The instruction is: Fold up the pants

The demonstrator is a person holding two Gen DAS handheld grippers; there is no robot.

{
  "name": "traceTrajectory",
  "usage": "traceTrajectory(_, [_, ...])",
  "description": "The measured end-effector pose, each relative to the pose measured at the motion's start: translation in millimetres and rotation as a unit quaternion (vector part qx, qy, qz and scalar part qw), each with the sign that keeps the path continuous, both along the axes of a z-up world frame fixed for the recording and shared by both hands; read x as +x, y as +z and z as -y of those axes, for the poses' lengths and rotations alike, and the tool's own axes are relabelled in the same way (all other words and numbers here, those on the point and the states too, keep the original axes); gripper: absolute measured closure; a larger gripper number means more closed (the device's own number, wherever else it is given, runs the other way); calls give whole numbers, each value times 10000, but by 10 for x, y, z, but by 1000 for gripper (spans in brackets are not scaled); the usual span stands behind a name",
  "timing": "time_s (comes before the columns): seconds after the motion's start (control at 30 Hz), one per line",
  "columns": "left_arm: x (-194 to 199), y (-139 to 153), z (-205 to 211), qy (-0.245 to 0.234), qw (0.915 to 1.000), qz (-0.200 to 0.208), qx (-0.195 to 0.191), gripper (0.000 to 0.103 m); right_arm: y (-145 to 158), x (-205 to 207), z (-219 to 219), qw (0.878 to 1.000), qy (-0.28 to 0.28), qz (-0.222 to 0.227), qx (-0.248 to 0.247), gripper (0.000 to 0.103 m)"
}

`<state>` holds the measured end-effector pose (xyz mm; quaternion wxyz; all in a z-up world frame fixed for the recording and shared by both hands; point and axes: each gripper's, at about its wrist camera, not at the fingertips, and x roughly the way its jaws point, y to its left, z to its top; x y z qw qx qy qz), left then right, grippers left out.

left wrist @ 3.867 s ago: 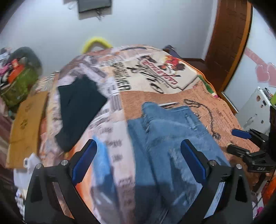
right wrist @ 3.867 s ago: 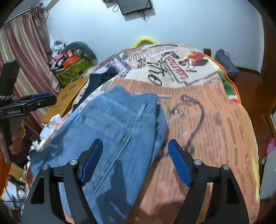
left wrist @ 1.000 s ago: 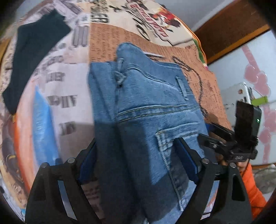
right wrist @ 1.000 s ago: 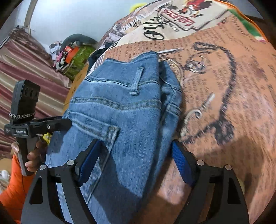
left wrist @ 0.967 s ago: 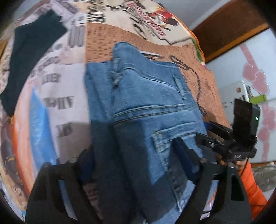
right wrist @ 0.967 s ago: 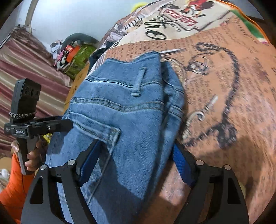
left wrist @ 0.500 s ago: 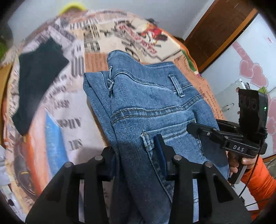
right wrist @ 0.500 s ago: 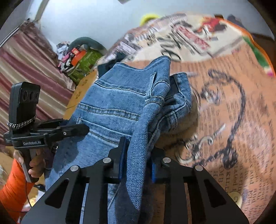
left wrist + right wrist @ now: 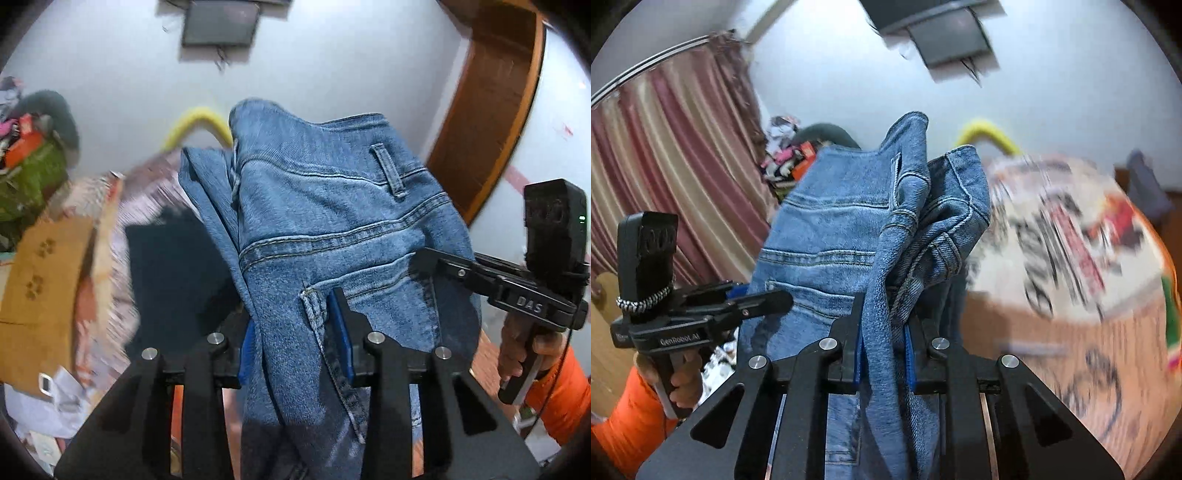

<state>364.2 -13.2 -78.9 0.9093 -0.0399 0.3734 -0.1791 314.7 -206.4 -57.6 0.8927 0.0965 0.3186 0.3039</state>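
The blue jeans (image 9: 332,229) hang in the air above the bed (image 9: 1108,350), bunched between both claws. The left claw (image 9: 295,332) is clenched on the denim beside a back pocket, its jaws having just been closing with the cloth between them. The right claw (image 9: 882,350) is clamped on a thick fold near the waistband, its jaws likewise just narrowed onto the fabric. A dark garment (image 9: 173,269) lies on the printed bedspread (image 9: 1052,236) beyond.
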Motion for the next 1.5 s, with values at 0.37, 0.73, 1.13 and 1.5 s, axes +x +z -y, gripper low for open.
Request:
traceTrajectory(0.37, [915, -529, -895, 752, 9968, -240, 124, 75, -364, 915, -1007, 9984, 283, -129, -463, 88])
traceTrajectory(0.73, [1104, -1995, -1670, 1154, 9777, -1664, -548, 73, -1423, 1393, -1679, 9725, 876, -1600, -1450, 79])
traceTrajectory(1.13, [1056, -2100, -1719, 1135, 9754, -1698, -827, 61, -1582, 1204, -1233, 9688, 533, -2158, -1094, 33])
traceTrajectory(1.5, [1077, -1957, -1563, 1233, 9811, -1423, -456, 74, -1432, 1008, -1746, 9670, 1166, -1508, -1691, 86])
